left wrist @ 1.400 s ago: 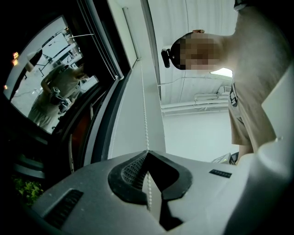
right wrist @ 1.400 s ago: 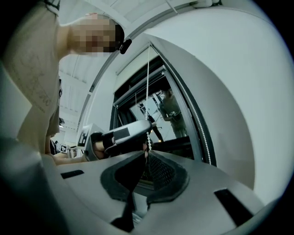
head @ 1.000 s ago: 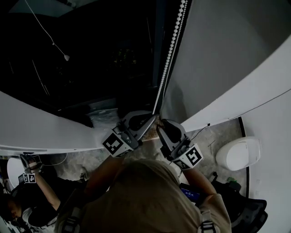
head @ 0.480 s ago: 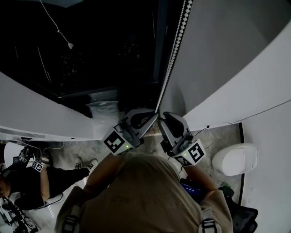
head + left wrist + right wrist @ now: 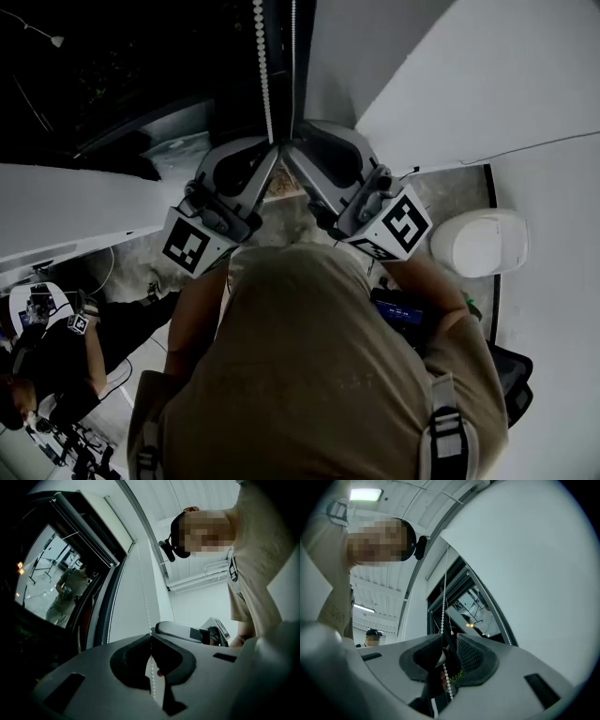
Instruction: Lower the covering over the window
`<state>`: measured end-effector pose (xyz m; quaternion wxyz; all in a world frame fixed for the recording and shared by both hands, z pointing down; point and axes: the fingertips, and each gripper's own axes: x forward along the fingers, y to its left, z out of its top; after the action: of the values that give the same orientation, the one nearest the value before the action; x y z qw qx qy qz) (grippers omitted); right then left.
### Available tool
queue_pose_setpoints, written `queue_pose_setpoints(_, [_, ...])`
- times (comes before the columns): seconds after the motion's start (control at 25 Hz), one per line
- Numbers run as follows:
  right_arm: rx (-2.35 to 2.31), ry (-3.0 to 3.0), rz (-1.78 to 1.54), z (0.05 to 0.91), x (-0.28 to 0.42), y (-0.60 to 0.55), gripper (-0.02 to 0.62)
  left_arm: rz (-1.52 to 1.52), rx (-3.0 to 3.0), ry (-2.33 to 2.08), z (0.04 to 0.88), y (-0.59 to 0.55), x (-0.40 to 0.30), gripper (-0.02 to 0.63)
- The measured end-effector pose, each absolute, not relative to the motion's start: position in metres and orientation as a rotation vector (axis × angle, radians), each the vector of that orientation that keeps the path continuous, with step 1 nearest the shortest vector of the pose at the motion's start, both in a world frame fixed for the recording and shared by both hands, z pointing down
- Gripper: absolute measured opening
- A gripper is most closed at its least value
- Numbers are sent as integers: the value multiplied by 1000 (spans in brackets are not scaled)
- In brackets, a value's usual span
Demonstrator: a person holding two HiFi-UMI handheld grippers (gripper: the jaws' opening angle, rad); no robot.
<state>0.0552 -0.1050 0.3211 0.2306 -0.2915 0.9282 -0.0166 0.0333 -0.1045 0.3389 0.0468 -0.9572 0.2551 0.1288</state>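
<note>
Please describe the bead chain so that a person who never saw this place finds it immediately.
Find the dark window beside the white wall. At its right edge a thin line hangs down into the shut left gripper. That is the bead chain: small white balls in a row, unlike the smooth cord farther left.

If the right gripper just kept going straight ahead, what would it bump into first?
The chain hangs between the right gripper's parted fingers, so it would likely brush that first. Past it, the line seems to lead to the dark window, though depth is hard to judge.
</note>
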Motion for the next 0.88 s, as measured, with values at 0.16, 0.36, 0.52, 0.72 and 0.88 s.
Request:
queue_pose_setpoints(0.16, [-786,2532,-50,316,55,-98,82,400,-2910,765,339,-98,34,17])
queue_pose_setpoints(0.36, [-767,2538,-36,306,40,-88,83,371,-2917,748,334,-92,26,17])
queue_pose_setpoints(0.52, [-810,2548,-39,309,14,-83,81,408,-2931,707,333,-83,8,17])
queue_pose_setpoints(0.72, [-866,2545,29,301,-7,-83,81,421,-2944,632,329,-79,-5,17])
queue_pose_setpoints(0.88, [-942,2543,44,296,-18,-76,69,422,-2993,587,332,-68,-15,17])
